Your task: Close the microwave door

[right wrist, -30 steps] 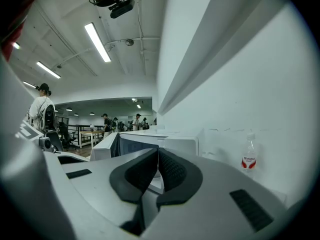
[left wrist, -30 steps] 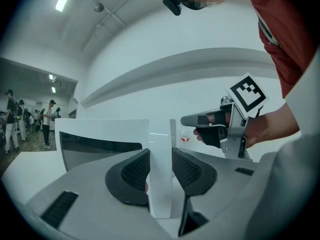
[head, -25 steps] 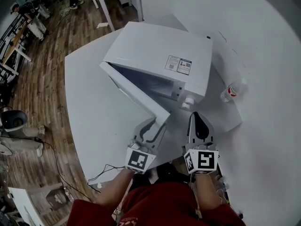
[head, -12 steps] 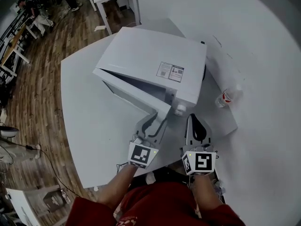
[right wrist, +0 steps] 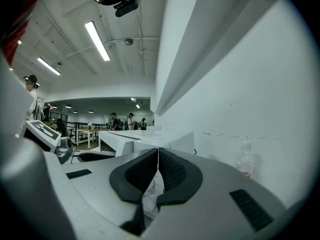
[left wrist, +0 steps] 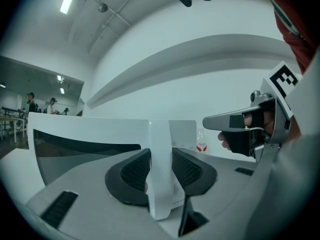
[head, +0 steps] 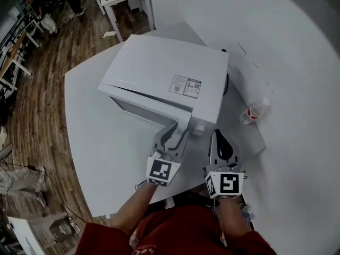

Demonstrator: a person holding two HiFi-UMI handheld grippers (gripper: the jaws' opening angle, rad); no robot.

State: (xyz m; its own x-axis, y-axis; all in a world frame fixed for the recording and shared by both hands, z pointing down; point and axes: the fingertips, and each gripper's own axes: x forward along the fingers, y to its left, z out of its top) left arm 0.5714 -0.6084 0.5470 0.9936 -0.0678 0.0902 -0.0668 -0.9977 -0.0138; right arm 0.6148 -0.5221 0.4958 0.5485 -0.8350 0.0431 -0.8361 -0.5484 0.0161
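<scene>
Head view: microwave [head: 170, 70] on the white table [head: 101, 158], its door [head: 146, 108] ajar by a narrow wedge; left gripper [head: 179, 133] clenched on the door's free edge; right gripper [head: 218, 138] pinched together on nothing, beside the control side; most of the swing looked done; the last push until the door latched was left.
</scene>
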